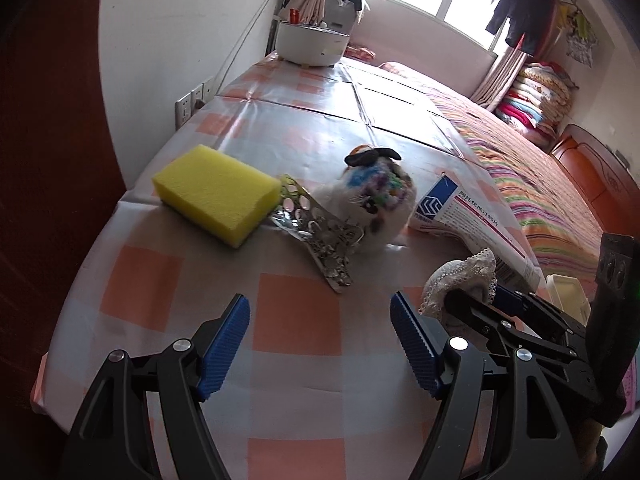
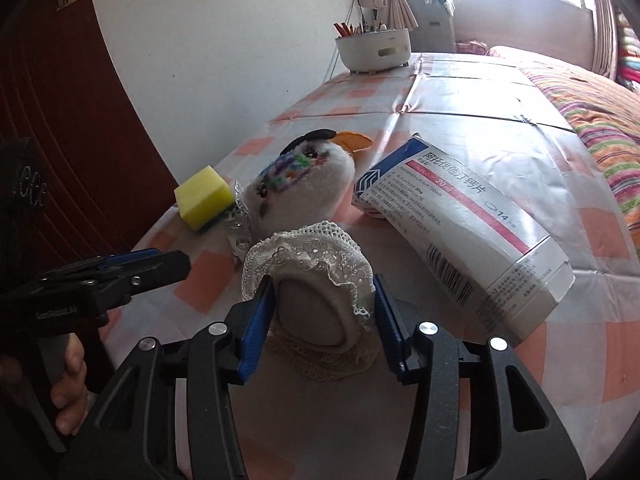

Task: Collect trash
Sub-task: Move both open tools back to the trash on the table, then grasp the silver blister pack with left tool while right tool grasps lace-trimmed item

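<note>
"20" and "14" on medicine box (image 2: 460, 236)

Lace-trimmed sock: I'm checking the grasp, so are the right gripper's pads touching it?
Touching. In the right wrist view both blue pads of the right gripper press the lace-trimmed sock sides.

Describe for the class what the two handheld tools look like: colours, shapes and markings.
Both the left tool and the right tool have black, angular linkage arms with round silver rivets and two flat fingers faced with ribbed blue pads. The left tool's body carries faint white lettering.
</note>
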